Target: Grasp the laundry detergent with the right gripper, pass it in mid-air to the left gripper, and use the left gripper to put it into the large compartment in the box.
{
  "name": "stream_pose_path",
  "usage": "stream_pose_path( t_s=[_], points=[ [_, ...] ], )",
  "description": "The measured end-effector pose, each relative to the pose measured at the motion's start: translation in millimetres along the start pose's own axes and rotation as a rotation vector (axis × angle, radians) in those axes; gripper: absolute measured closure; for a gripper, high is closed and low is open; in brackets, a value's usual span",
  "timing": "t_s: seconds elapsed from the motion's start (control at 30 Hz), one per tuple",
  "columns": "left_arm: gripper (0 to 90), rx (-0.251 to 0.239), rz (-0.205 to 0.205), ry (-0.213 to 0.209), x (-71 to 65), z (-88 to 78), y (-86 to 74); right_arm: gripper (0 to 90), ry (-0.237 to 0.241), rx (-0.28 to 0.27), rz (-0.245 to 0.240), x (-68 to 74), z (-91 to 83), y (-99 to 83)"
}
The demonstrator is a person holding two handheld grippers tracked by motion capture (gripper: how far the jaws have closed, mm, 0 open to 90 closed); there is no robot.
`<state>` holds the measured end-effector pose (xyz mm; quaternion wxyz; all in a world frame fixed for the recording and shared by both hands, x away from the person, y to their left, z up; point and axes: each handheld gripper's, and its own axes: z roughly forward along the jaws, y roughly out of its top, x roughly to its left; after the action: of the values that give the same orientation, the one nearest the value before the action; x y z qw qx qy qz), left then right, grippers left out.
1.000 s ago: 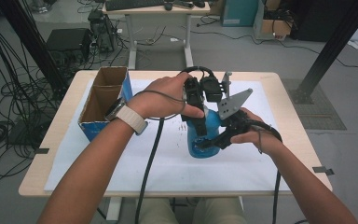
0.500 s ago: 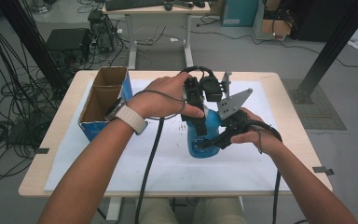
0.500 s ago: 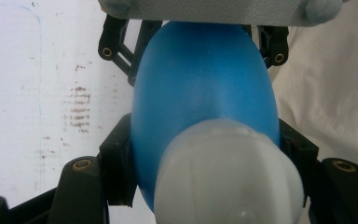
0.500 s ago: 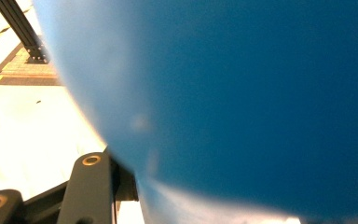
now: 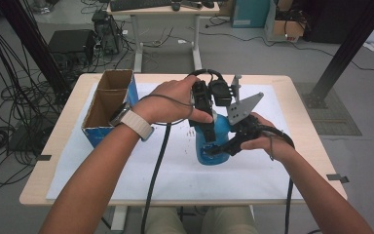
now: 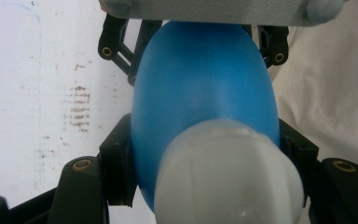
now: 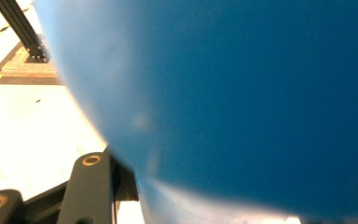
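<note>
Nothing's really moved since a second ago, both hands are parked in the same spot, so this looks like a steady hold rather than a transfer. Nearest me, the right tool [image 5: 214,148] is clamped on the lower body of the blue bottle [image 5: 209,141], coming in from the side. Just past it, the left tool [image 5: 205,127] is clamped on the bottle's upper part from above, right below the white cap [image 6: 228,172]. Bottle stands upright mid-surface [image 5: 272,185] on the white sheet [image 5: 126,165]. My guess: cap work comes next. Cardboard box [image 5: 108,105] sits far left, untouched.
</note>
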<state>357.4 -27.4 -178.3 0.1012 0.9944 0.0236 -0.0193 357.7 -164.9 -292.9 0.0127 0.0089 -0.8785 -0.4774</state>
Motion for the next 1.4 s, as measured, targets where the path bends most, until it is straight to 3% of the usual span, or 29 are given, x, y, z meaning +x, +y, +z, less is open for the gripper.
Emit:
stream_pose_path(
  t_s=[0.63, 0.7, 1.03, 1.07, 1.1, 1.13, 1.23, 1.27, 1.3, 1.37, 1.4],
  points=[
    [37.6, 0.003, -0.002, 0.000, -0.7, -1.6, 0.4, 42.9, 0.003, -0.004, -0.002, 0.5, -0.2, 0.8],
    [37.6, 0.001, -0.030, -0.005, -2.9, -1.1, 0.0, 42.9, 0.004, -0.004, -0.003, 0.6, -0.3, 0.8],
    [37.7, 0.023, -0.032, -0.003, -3.3, -0.6, 0.4, 42.1, 0.003, -0.011, -0.011, 1.6, 1.9, -0.1],
    [37.6, 0.001, -0.074, -0.006, -5.0, 2.1, 0.0, 41.6, -0.003, -0.012, -0.004, 2.4, 2.7, -0.5],
    [37.7, 0.009, -0.076, -0.007, -4.2, 2.9, -0.3, 37.1, -0.005, -0.003, -0.001, 2.6, 3.7, -1.1],
    [37.6, 0.008, -0.083, -0.005, -4.5, 3.8, -0.7, 25.2, -0.016, 0.020, 0.020, 3.2, 4.4, -2.4],
    [37.6, 0.051, -0.052, 0.003, 0.1, 4.1, -3.0, 15.4, -0.037, 0.020, 0.055, 3.4, 0.4, -11.4],
    [37.6, 0.062, -0.036, 0.009, 2.3, 4.1, -3.7, 12.8, -0.046, 0.018, 0.066, 3.5, -1.7, -14.0],
    [37.6, 0.069, -0.043, 0.014, 2.8, 4.4, -4.7, 10.5, -0.046, 0.008, 0.096, 4.8, -5.0, -17.3],
    [37.6, 0.081, -0.056, 0.019, 4.1, 4.4, -6.3, 9.7, -0.078, 0.008, 0.111, 3.2, -12.3, -23.7],
    [37.6, 0.090, -0.061, 0.022, 5.1, 3.9, -7.3, 9.7, -0.071, 0.009, 0.127, 3.2, -15.3, -25.5]
  ],
)
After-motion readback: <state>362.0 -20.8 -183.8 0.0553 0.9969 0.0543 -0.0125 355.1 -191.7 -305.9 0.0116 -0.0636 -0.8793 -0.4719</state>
